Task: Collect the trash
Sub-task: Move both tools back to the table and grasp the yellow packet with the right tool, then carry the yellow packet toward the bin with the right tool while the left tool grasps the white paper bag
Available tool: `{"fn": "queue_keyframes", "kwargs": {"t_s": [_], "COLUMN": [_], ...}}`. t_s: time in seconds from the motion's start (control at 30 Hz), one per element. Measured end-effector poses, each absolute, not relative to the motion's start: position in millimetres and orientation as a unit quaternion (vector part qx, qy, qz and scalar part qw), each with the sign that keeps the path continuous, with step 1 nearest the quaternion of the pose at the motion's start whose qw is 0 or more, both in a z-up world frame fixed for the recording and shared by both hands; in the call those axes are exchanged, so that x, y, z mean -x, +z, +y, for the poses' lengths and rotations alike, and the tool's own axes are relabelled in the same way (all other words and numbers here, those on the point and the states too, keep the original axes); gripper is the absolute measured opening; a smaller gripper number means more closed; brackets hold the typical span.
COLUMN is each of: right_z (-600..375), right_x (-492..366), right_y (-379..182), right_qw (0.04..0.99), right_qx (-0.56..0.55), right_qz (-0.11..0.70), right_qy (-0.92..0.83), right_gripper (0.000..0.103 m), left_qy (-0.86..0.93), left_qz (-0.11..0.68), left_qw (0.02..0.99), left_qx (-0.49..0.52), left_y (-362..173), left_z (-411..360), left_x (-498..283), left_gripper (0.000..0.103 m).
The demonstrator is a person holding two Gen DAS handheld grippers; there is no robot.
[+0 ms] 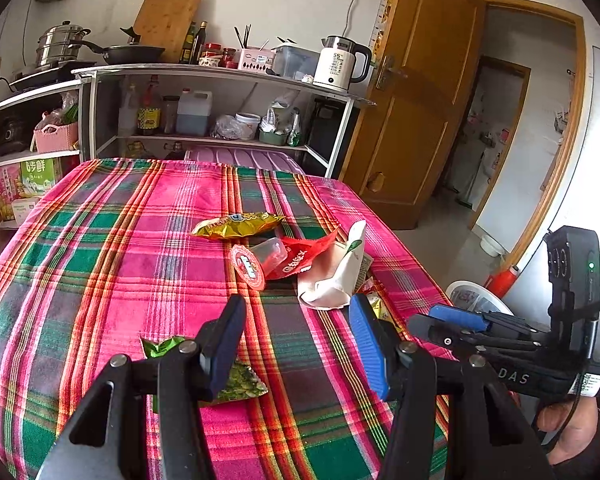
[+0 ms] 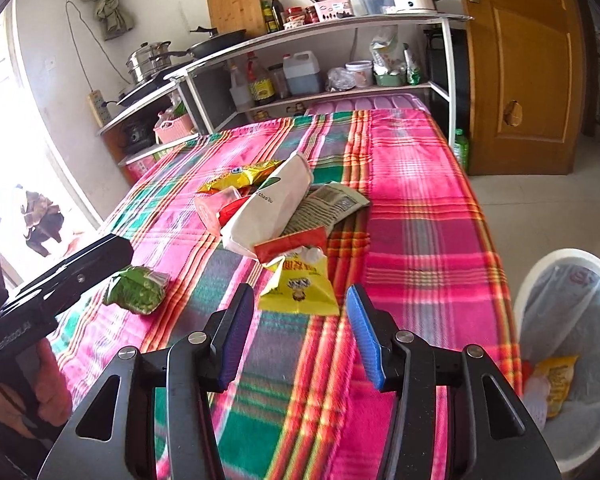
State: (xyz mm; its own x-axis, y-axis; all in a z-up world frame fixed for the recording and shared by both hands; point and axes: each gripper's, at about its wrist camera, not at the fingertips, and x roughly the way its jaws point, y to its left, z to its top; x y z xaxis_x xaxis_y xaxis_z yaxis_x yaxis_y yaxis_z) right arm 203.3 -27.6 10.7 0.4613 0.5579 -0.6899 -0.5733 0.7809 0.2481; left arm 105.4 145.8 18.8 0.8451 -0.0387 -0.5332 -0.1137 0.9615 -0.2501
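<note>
Trash lies on the plaid tablecloth (image 1: 100, 280): a gold wrapper (image 1: 236, 226), a red-lidded cup (image 1: 256, 264), a red wrapper (image 1: 304, 254), a white paper bag (image 1: 336, 276) and a green wrapper (image 1: 240, 380). My left gripper (image 1: 296, 340) is open, above the cloth, with the green wrapper under its left finger. My right gripper (image 2: 298, 332) is open just short of a yellow snack packet (image 2: 300, 288). The right wrist view also shows the green wrapper (image 2: 138, 288), the white bag (image 2: 272, 208), a printed packet (image 2: 328, 204) and the left gripper (image 2: 76, 276).
A white bin (image 2: 572, 344) with a clear liner stands on the floor right of the table and holds a yellow packet (image 2: 556, 380). A shelf unit (image 1: 220, 92) with cookware and bottles stands behind the table. A wooden door (image 1: 416, 92) stands open at right.
</note>
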Motion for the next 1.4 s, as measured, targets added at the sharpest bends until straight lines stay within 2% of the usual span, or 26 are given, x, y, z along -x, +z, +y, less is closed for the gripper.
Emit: {"fn": "queue_keyframes", "kwargs": {"t_s": [0.37,0.63,1.4], "right_z": [3,0,-81], "right_x": [-235,-237,-230], "right_y": [-13,-12,5], "right_qw": [0.831,0.830,0.848], "right_qx": [0.018,0.010,-0.040], "right_qz": [0.447,0.447,0.430], "right_qy": [0.330,0.333,0.306], "right_gripper": [0.050,0.046,0.044], "left_qy": [0.006,-0.011,0.016], "left_qz": [0.288,0.297,0.355], "left_qw": [0.946,0.943,0.927], "left_qx": [0.151,0.148,0.121], "left_y": [10,9,-14], "left_z": [155,142,105], "left_x": [-119,-132,-199], "left_gripper": [0.056,0.056,0.058]}}
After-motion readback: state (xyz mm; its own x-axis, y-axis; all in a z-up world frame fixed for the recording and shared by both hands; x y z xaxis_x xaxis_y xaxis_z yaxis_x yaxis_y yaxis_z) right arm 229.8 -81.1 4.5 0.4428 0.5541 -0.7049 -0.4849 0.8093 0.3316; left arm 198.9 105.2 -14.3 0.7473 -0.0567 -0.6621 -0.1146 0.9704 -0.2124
